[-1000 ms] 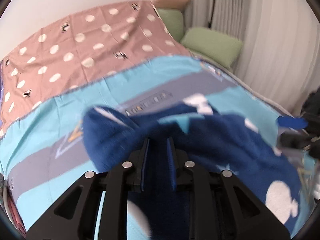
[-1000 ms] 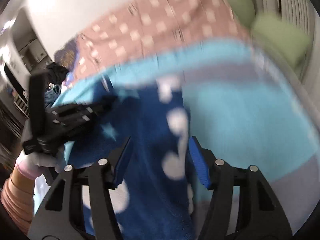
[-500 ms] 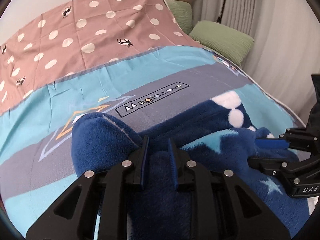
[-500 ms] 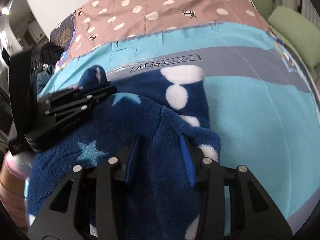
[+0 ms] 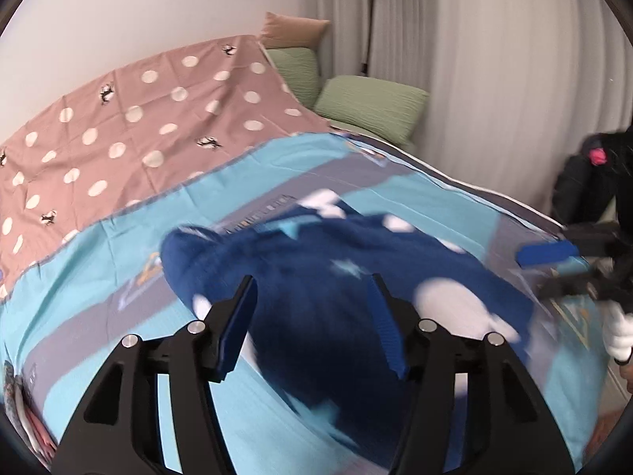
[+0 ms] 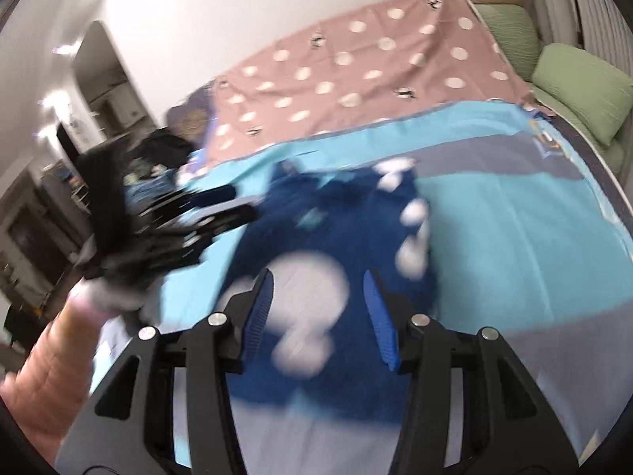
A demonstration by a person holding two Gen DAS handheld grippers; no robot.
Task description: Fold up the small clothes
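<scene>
One garment (image 5: 316, 297), navy fleece with white dots and pale stars, lying bunched and partly doubled over on the turquoise-and-grey cover (image 5: 118, 237), centre of bed; blurred in both views. Left tongs (image 5: 312, 316) at 6 o'clock of the garment in the left view, jaws opening, about half spread, nothing pinched, fleece lying below and between the pads without contact. Right tongs (image 6: 318, 308) likewise at 6 o'clock in the right view, jaws opening, about half spread, clear of the cloth, poised over a large white dot. Brown dotted sheet (image 5: 138, 118) at 11 o'clock, green pillows (image 5: 368, 107) at 1 o'clock.

Step judged: release after one fold, both tongs off the cloth. Next move probably calls for finding two free edges or corners of the lump, pinching one layer only at each, then lifting evenly; thick pile likely to slip or drag extra layers.
</scene>
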